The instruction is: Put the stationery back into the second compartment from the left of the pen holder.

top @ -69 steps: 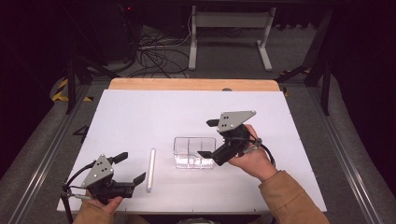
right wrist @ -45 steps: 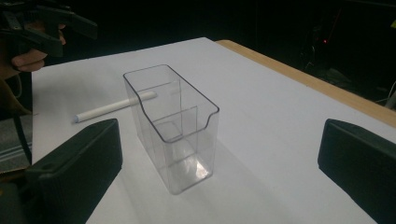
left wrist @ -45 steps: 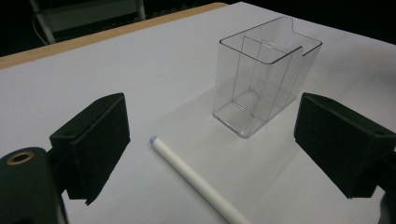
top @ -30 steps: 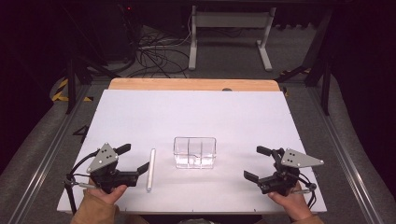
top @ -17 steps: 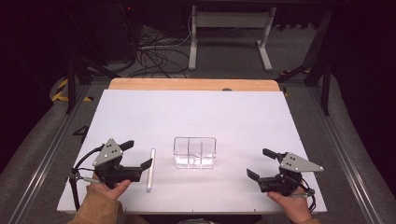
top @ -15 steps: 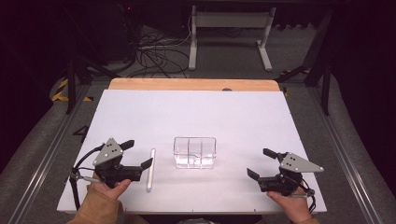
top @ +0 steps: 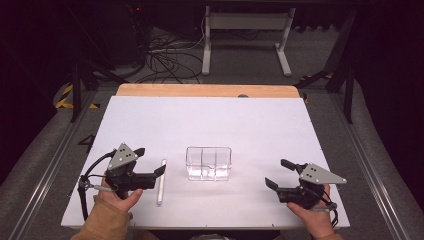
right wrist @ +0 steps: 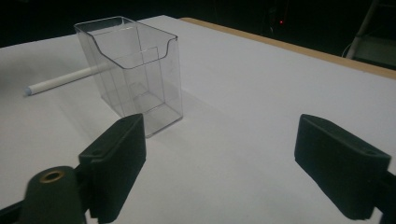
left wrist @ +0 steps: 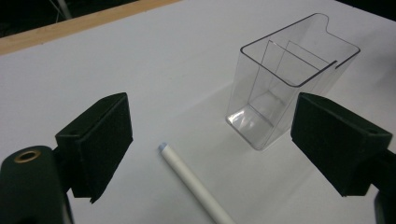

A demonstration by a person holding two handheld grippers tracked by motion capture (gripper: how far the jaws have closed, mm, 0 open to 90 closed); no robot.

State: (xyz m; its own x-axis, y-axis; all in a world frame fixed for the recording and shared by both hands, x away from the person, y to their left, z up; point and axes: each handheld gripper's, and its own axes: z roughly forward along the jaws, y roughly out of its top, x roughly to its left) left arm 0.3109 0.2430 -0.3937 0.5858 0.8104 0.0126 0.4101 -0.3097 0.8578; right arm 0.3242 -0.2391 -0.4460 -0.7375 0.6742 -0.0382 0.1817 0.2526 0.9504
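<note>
A clear plastic box with inner dividers stands upright at the middle front of the white table. A white stick lies flat to its left. My left gripper is open, low over the table just left of the stick; in the left gripper view the stick runs between the jaws, untouched, with the box beyond. My right gripper is open at the front right, well apart from the box. Its jaws have just been closing a little, with nothing between them.
The white table top ends in a wooden strip at the back. Cables and a metal stand sit on the dark floor behind. Rails run along both sides of the table.
My right gripper left the clear box and came down to the front right of the table. My left gripper edged right, closer to the white stick.
</note>
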